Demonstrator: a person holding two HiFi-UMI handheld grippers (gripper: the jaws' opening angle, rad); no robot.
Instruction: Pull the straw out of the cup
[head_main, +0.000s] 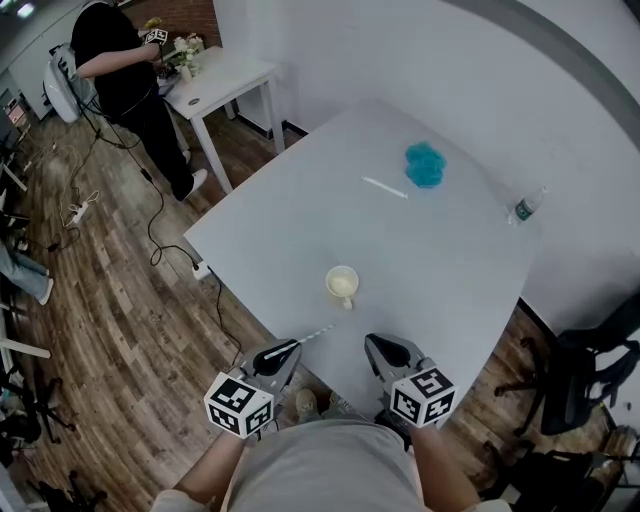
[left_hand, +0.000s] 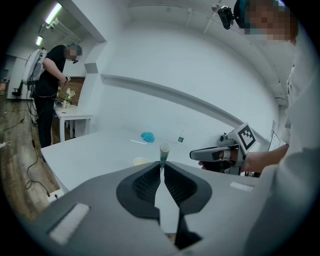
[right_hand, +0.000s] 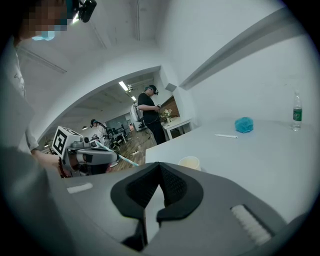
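Note:
A pale paper cup (head_main: 342, 284) stands on the white table (head_main: 300, 230), a little in from its near edge. My left gripper (head_main: 293, 346) hovers off that near edge, shut on a white, teal-striped straw (head_main: 316, 332) that is clear of the cup and points toward it. In the left gripper view the straw (left_hand: 163, 154) sticks up from between the closed jaws, with the cup (left_hand: 141, 161) behind it. My right gripper (head_main: 377, 343) hangs beside the left, at the table's near edge, its jaws together on nothing. In the right gripper view the cup (right_hand: 189, 162) lies just ahead.
A second white straw (head_main: 384, 187) lies farther back on the table, next to a blue crumpled thing (head_main: 425, 163). A small water bottle (head_main: 527, 205) stands by the right edge. A person (head_main: 125, 70) works at another table (head_main: 225, 80) at the far left. Cables cross the wooden floor.

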